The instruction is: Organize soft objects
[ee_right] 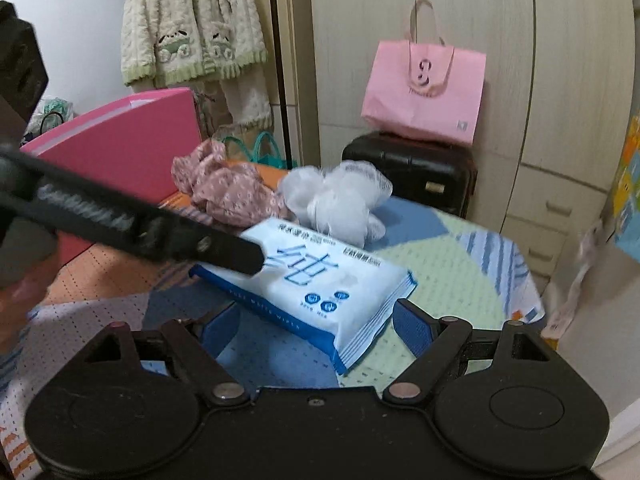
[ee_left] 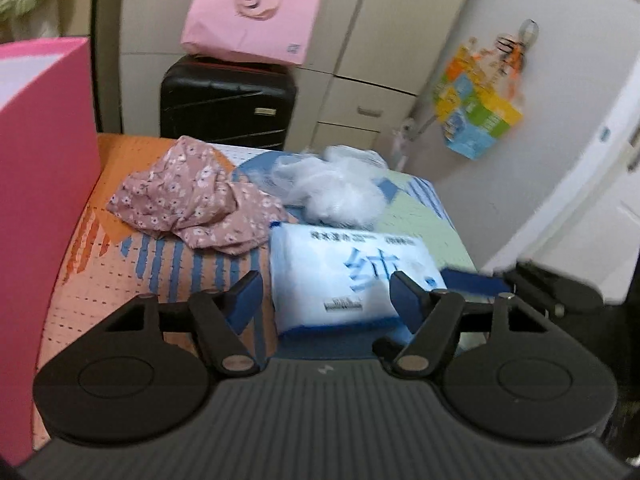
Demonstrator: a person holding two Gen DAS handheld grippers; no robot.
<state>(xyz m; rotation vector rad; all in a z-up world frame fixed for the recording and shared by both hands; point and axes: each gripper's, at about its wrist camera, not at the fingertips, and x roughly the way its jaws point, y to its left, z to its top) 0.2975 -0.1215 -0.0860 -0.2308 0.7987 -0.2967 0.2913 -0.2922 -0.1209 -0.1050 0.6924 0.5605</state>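
Left gripper (ee_left: 325, 294): jaws partly open, blue pads clear of contact, nothing held. Its right-hand pad overlaps the near part of the wipes pack (ee_left: 352, 276) in the left wrist view; its left-hand pad stands off to the side over the patterned cloth cover (ee_left: 100, 280). Whether that pad touches the pack cannot be told.

Right gripper (ee_right: 312, 326): jaws wide open, empty. The near corner of the pack (ee_right: 320, 280) lies between and just beyond its pads, apart from both.

Wipes pack: flat on the cover, blue and white, soft wrapper. Long axis runs diagonally in the right wrist view, from far left to near right; one short end points toward the right gripper. In the left wrist view the long axis runs mostly away from the camera. Judged nearer the left gripper, which reaches in over the pack's far-left end.

Beyond: floral pink cloth (ee_left: 192, 196), crumpled, touching the pack's far corner; white mesh puff (ee_left: 336, 188) just beside both. Pink box (ee_right: 132, 136), at the cover's left edge, a likely receptacle.
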